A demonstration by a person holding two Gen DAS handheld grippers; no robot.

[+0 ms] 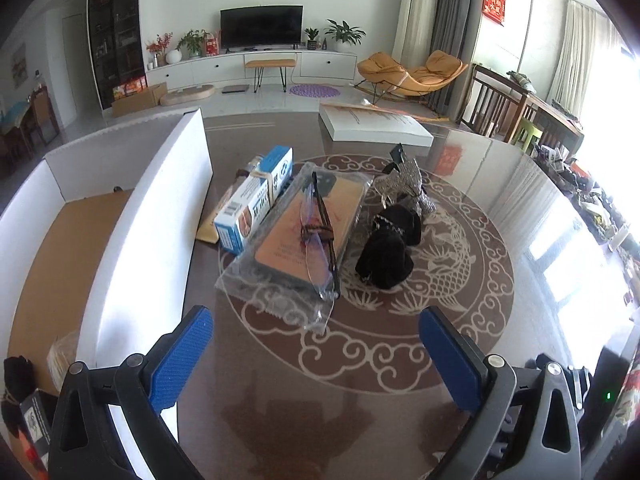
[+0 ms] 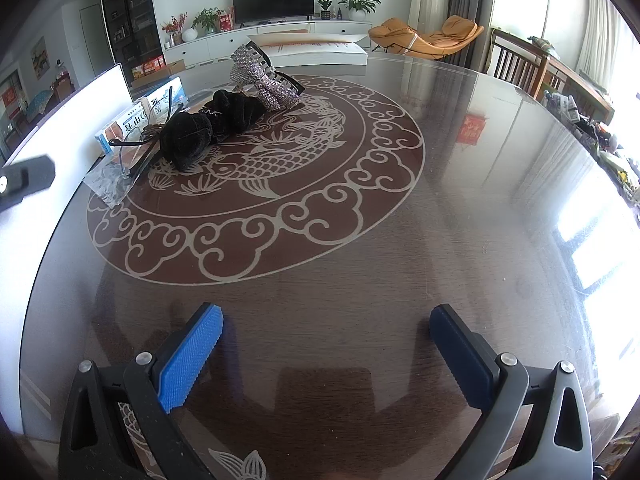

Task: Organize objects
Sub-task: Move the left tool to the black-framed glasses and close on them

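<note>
Folded glasses (image 1: pixel 320 236) atop bagged phone case (image 1: pixel 304 232), between blue-white box (image 1: pixel 254 200) and black scrunchie (image 1: pixel 390 246).

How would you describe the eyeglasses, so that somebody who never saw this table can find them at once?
Start at the round dark table with its pale fish-and-cloud pattern. On the pattern's left side lies a clear plastic packet with an orange card inside, between a blue-and-white box and a black fabric bundle. The eyeglasses lie folded on that packet, the only thin dark-framed thing with clear lenses.
</note>
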